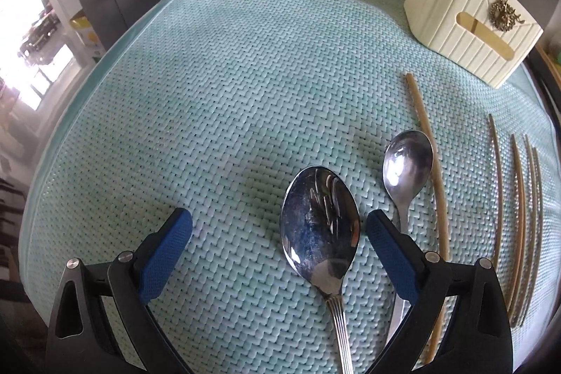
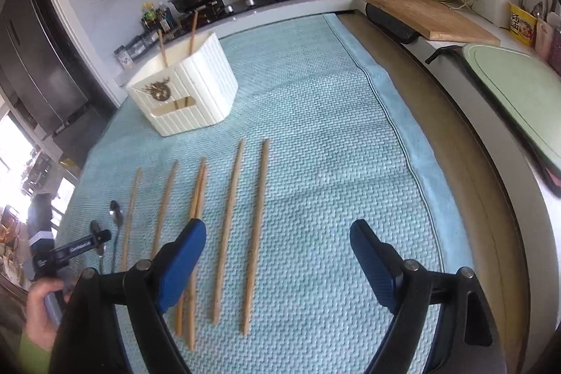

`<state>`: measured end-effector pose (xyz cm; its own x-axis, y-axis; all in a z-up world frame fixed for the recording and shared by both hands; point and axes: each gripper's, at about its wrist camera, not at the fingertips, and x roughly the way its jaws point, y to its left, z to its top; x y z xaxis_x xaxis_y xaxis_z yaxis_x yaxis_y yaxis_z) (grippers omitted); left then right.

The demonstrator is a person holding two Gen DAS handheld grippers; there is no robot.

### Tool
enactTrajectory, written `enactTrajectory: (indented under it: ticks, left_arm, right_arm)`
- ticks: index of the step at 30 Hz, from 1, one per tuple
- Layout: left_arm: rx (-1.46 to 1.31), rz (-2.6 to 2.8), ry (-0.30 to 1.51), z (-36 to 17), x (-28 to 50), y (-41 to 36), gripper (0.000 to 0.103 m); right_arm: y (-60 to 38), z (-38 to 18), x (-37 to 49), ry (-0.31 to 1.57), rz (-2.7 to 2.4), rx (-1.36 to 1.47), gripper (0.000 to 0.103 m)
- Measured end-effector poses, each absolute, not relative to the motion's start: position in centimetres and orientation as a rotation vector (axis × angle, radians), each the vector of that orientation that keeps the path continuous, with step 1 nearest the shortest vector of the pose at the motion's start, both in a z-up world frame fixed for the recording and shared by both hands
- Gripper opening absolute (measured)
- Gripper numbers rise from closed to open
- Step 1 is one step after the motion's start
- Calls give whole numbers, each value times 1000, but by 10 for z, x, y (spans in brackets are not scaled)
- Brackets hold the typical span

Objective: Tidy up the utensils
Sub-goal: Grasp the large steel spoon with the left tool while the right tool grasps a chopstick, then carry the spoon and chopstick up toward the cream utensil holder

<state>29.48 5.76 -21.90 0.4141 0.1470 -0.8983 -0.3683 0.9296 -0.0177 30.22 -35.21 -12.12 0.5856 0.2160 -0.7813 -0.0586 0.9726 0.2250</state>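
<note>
Between the wide-open blue pads of the left claw (image 1: 279, 226) lies the large spoon (image 1: 320, 226), bowl up, nearer the right pad, unpressed. Just right of that pad rests a smaller spoon (image 1: 406, 163), then wooden chopsticks (image 1: 429, 142) on the teal mat (image 1: 228, 76) covering the bench. Far ahead to the right stands the cream utensil holder (image 1: 466, 23). Over the mat, the right claw (image 2: 277, 239) gapes empty, two chopsticks (image 2: 257, 233) lying between its pads.

Spoons (image 1: 320, 219), chopsticks (image 2: 257, 233) flat beside holder (image 2: 186, 90)
</note>
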Motion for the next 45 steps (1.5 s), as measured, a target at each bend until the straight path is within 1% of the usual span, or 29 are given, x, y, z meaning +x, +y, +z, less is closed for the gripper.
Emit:
enactTrajectory:
  ticks: [1, 2, 3, 6, 8, 10, 12, 14, 15, 16, 17, 18, 19, 20, 22, 23, 25, 36, 40, 45]
  left_arm:
    - [-223, 320, 1100, -219, 295, 57, 99]
    - [-219, 315, 1102, -219, 294, 57, 99]
    - [-216, 309, 1103, -218, 294, 58, 99]
    - [-203, 302, 1103, -217, 294, 54, 96]
    - [-206, 294, 1104, -218, 293, 56, 94]
    - [-203, 285, 1108, -217, 292, 58, 92]
    - [-194, 276, 1108, -217, 291, 58, 92]
    - [-180, 273, 1105, -217, 289, 56, 92]
    - [-174, 271, 1103, -217, 289, 55, 92]
    - [-169, 263, 1099, -216, 290, 54, 90]
    - [-163, 257, 1098, -215, 289, 51, 89]
    - [-157, 250, 1096, -215, 289, 50, 86]
    - [-150, 242, 1094, -213, 288, 47, 81]
    - [-144, 234, 1093, -212, 288, 45, 79]
    - [-136, 217, 1092, -210, 288, 40, 71]
    - [-130, 209, 1090, -209, 289, 39, 64]
    - [-120, 187, 1086, -206, 290, 35, 45]
    - [-235, 89, 1062, -194, 292, 57, 42]
    - [-253, 66, 1028, -174, 288, 65, 42]
    - [-231, 35, 960, -134, 282, 71, 42]
  right_arm:
    - [-350, -126, 321, 965, 164, 181, 78]
    - [-347, -132, 341, 1006, 169, 183, 68]
    - [-344, -138, 358, 1043, 168, 193, 62]
    - [-327, -158, 402, 1158, 195, 203, 54]
    - [-315, -172, 423, 1226, 183, 172, 41]
    - [-305, -183, 436, 1264, 146, 131, 37]
    - [-295, -186, 444, 1267, 116, 66, 37]
    - [-286, -186, 449, 1277, 100, 14, 31]
    - [-283, -186, 450, 1281, 86, 1, 30]
    - [-279, -186, 451, 1288, 70, -20, 27]
    - [-274, -186, 451, 1286, 63, -53, 16]
    - [-269, -187, 451, 1283, 66, -77, 8]
    - [-266, -187, 451, 1280, 61, -88, 7]
    - [-260, -187, 451, 1276, 56, -95, 7]
    - [-259, -187, 448, 1262, 61, -90, 7]
    - [-260, -186, 446, 1255, 66, -71, 7]
    - [-268, -183, 437, 1231, 80, -21, 7]
    - [-303, -119, 378, 1004, 145, 62, 7]
    - [-313, -94, 362, 942, 170, 83, 7]
    - [-331, -72, 353, 883, 208, 98, 7]
